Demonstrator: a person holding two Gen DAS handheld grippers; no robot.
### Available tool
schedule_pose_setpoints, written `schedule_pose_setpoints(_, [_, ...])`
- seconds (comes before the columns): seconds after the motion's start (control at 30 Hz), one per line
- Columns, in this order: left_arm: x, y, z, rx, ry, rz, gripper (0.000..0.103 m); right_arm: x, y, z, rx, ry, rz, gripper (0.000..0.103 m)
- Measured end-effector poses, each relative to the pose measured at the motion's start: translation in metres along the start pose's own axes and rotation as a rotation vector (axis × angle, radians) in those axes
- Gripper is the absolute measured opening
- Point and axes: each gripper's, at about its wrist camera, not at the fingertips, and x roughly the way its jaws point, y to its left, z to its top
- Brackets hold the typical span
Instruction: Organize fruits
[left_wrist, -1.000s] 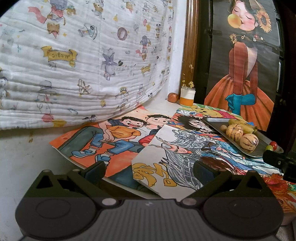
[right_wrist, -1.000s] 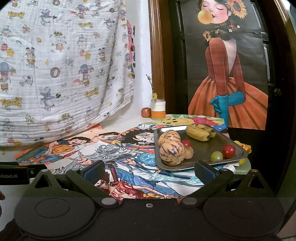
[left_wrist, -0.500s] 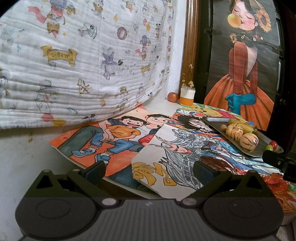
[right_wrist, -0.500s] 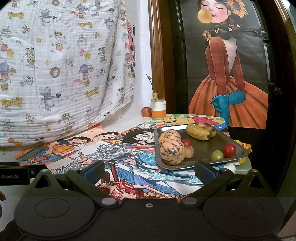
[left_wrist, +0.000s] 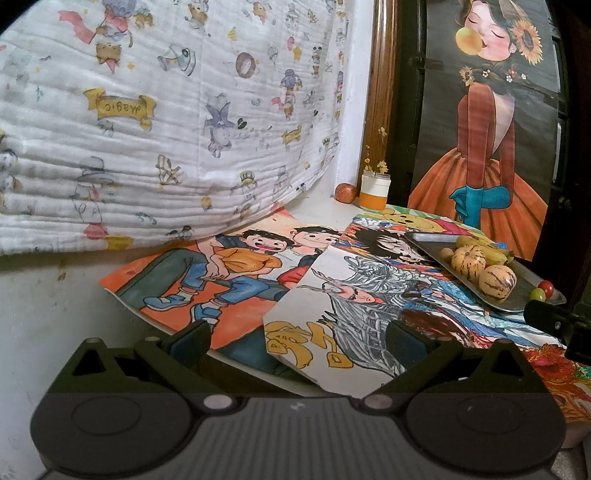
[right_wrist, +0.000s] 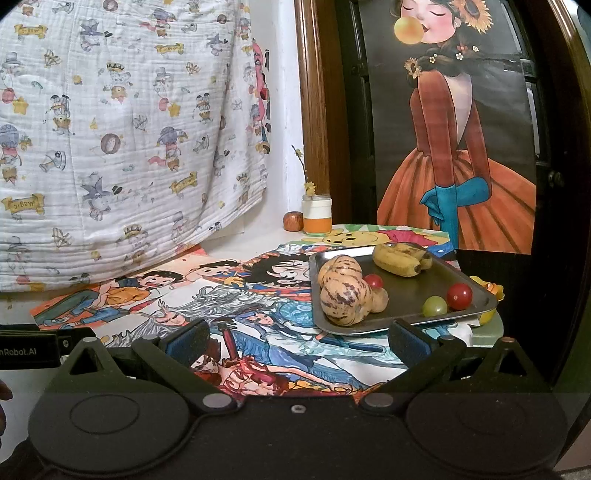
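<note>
Metal tray (right_wrist: 439, 286) at table's right holds striped melons (right_wrist: 345, 301), bananas (right_wrist: 399, 258), tomatoes (right_wrist: 459, 296), grape (right_wrist: 434, 306). Right claw (right_wrist: 295, 338) wide, empty, just short of it; left claw (left_wrist: 299, 338) wide, empty, farther off. Best approach: low, straddling one fruit squarely.

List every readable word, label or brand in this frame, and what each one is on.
"nRobot.AI": cut off at the picture's edge, on the left gripper body, seen from the right wrist view.
"magic": mirrored, on yellow ribbon banners printed across the white cloth.
Yellow characters on the grey-haired drawing: stylised, not readable.
Orange-banded jar: no label visible.
</note>
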Motion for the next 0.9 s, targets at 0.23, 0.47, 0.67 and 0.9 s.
schedule_pose_setpoints(0.23, [-0.0004,0.0001,-0.0002,0.000,0.000,0.000,0.103,-0.0003,0.0008,0.0000,0.000,0.000,-0.001,0.103])
schedule_pose_setpoints(0.47, [-0.0004,0.0003,-0.0002,-0.001,0.001,0.001,0.103,-0.0007,0.0015,0.0001,0.001,0.001,-0.001,0.103])
schedule_pose_setpoints(0.67, [-0.0005,0.0005,-0.0004,-0.001,0.001,0.000,0.103,-0.0005,0.0010,0.0004,0.001,0.001,-0.002,0.103])
schedule_pose_setpoints(0.9, [-0.0002,-0.0004,-0.0005,0.001,0.005,-0.006,0.103,-0.0002,0.0019,0.0001,0.003,0.004,-0.003,0.103])
